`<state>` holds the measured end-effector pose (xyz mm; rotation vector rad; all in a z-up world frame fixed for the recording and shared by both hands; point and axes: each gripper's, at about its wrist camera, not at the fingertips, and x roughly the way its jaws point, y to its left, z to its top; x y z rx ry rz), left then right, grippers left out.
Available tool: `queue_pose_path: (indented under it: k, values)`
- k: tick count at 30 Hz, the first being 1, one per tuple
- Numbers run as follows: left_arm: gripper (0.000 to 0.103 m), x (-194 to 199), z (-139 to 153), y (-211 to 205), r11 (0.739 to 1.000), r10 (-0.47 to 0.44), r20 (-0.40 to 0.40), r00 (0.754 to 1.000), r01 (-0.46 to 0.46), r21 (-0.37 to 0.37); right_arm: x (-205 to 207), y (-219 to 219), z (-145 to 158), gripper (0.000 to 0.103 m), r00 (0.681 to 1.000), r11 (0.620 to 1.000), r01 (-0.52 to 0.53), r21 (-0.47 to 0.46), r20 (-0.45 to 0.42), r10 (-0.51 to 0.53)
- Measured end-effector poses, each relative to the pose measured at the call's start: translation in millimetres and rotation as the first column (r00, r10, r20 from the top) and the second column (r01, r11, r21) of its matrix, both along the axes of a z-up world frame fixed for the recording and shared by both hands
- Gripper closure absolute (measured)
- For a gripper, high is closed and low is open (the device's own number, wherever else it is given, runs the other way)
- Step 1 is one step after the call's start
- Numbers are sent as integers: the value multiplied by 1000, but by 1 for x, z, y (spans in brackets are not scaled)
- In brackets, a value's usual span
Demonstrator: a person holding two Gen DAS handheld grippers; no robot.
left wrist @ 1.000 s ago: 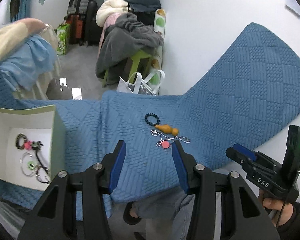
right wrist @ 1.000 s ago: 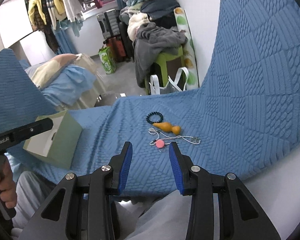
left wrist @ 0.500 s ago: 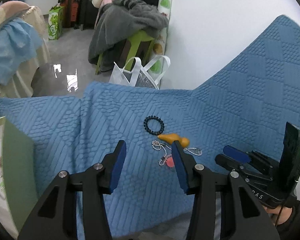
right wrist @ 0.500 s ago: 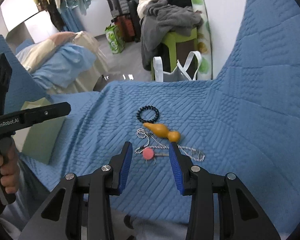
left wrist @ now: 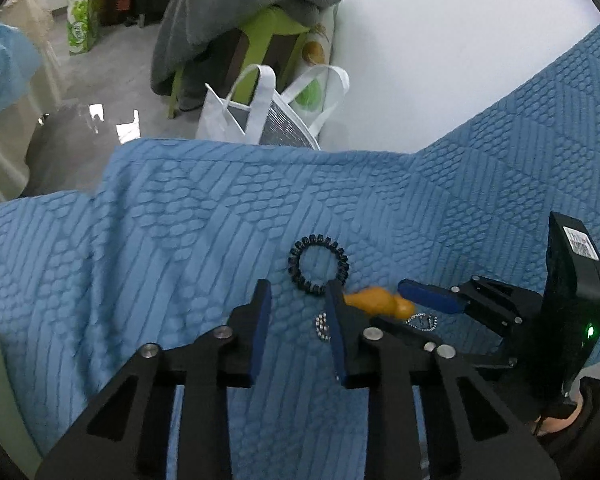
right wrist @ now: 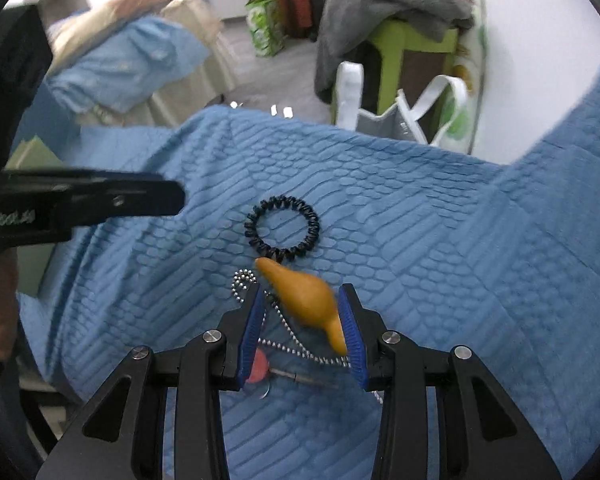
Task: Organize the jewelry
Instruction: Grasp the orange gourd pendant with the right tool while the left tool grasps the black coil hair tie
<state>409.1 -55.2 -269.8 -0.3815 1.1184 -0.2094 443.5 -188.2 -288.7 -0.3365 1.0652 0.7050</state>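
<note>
On the blue quilted blanket (left wrist: 172, 240) lie a black coil ring (left wrist: 318, 264), an orange gourd charm (left wrist: 380, 304) and a silver ball chain (left wrist: 322, 326). My left gripper (left wrist: 298, 300) hovers low over the blanket with its jaws closing. Only cloth and a bit of chain lie between them, and the coil ring sits just past its right fingertip. My right gripper (right wrist: 302, 300) is open and straddles the gourd charm (right wrist: 304, 300). The ball chain (right wrist: 288, 344) and a pink bead pendant (right wrist: 258, 366) lie under it, and the coil ring (right wrist: 282, 226) lies just ahead.
A green box (right wrist: 32, 152) stands at the blanket's left, behind my left gripper (right wrist: 100, 200). Beyond the blanket's far edge are a white tote bag (left wrist: 256, 120) and a green stool (left wrist: 276, 40) piled with grey clothes. A white wall (left wrist: 440, 60) rises at the right.
Both grippers came down and forward onto the jewelry. The left jaws narrowed and the box slid out of its view. The right fingers now stand on either side of the gourd.
</note>
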Motion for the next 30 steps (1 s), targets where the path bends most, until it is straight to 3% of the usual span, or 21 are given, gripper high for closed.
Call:
queue_pose_path:
  k: [5,17,25,30]
  values:
    - [76,15,-14,-7,1000,-27,-13,1000,27,-6,8,4,-17,70,999,998,-14,-62,-42,12]
    - [76,33,-32,-28,989,-72,7,997,70,132,15,-15,-10,74,994,996,91,-4,-61,-91]
    - [88,36,-40,-42,971,-114,12,993,109,214,24,-34,-10,74,965,969,243,-39,-92,-245]
    - [94,34,-40,-44,964,-94,13,995,88,253,16,-40,-4,74,957,960,275,-44,-87,-278]
